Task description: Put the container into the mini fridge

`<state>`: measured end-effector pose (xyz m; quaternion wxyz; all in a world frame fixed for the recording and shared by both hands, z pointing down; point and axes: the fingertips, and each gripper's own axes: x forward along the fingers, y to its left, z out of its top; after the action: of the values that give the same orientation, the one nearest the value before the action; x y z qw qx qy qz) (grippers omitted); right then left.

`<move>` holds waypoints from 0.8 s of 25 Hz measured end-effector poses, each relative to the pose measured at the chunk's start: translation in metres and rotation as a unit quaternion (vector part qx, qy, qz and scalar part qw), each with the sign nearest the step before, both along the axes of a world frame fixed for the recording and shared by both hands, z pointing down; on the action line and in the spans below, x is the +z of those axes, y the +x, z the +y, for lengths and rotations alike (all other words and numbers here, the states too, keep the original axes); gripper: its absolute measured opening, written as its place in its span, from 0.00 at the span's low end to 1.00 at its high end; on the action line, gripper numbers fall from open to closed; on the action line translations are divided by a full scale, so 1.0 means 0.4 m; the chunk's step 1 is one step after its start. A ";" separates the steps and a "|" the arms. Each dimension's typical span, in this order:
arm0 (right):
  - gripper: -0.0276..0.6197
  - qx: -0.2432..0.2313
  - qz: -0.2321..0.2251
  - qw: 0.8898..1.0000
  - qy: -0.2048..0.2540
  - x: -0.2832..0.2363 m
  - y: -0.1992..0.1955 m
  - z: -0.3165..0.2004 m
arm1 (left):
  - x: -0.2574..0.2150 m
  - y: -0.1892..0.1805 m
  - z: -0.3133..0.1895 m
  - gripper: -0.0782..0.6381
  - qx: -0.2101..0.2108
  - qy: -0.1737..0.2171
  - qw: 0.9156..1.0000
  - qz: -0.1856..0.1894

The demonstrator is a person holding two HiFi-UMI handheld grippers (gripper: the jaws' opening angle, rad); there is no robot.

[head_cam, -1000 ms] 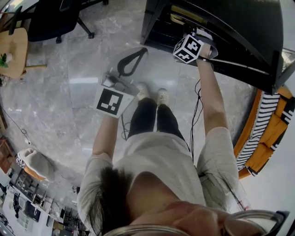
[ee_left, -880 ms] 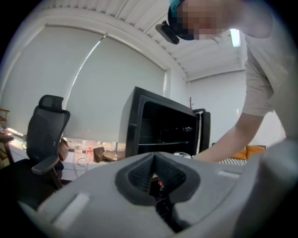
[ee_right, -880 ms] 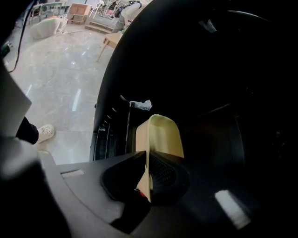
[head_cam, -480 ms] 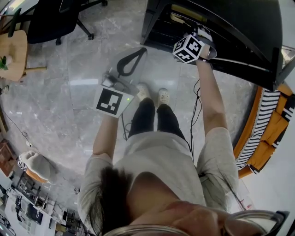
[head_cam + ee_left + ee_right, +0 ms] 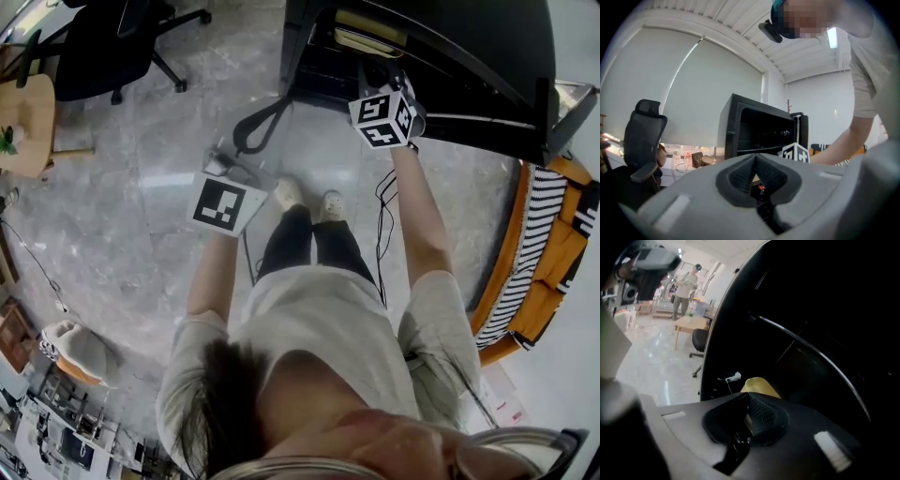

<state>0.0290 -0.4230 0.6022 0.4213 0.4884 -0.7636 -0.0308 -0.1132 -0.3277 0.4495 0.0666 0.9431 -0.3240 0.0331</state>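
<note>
The black mini fridge (image 5: 450,47) stands open in front of me. A yellow container (image 5: 370,39) lies on its shelf. In the right gripper view the container (image 5: 759,384) shows just beyond the jaw tips, inside the fridge (image 5: 811,333). My right gripper (image 5: 377,77) is at the fridge opening; its jaws meet at the tips and hold nothing. My left gripper (image 5: 272,114) hangs over the floor left of the fridge, shut and empty. It points at the fridge (image 5: 754,131) in the left gripper view.
A black office chair (image 5: 103,47) and a round wooden table (image 5: 28,103) stand at the far left. An orange and striped seat (image 5: 544,253) is at the right. A cable (image 5: 384,225) trails on the marble floor by my feet.
The right gripper has drawn back a little from the fridge opening toward me. The container stays on the shelf. The left gripper has barely moved.
</note>
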 end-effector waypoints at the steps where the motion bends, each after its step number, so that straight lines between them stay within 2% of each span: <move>1: 0.04 0.006 -0.022 1.000 0.003 -0.015 -0.003 0.015 | -0.005 0.004 0.003 0.11 0.001 0.001 1.000 0.000; 5: 0.04 0.024 -0.095 0.995 0.021 -0.074 -0.009 0.071 | -0.021 0.019 0.013 0.11 0.002 0.005 1.000 -0.001; 10: 0.04 0.036 -0.160 0.986 0.044 -0.156 0.010 0.147 | -0.049 0.060 0.035 0.11 0.006 0.011 1.000 -0.002; 16: 0.04 0.040 -0.205 0.976 0.057 -0.229 0.053 0.227 | -0.077 0.122 0.071 0.11 0.010 0.015 1.000 -0.008; 20: 0.04 0.040 -0.218 0.973 0.065 -0.269 0.074 0.277 | -0.092 0.150 0.096 0.11 0.010 0.020 1.000 -0.013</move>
<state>0.0587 -0.3123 0.4947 0.2132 0.5397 -0.8132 0.0439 -0.0533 -0.2891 0.4127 0.0432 0.9469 -0.3162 0.0397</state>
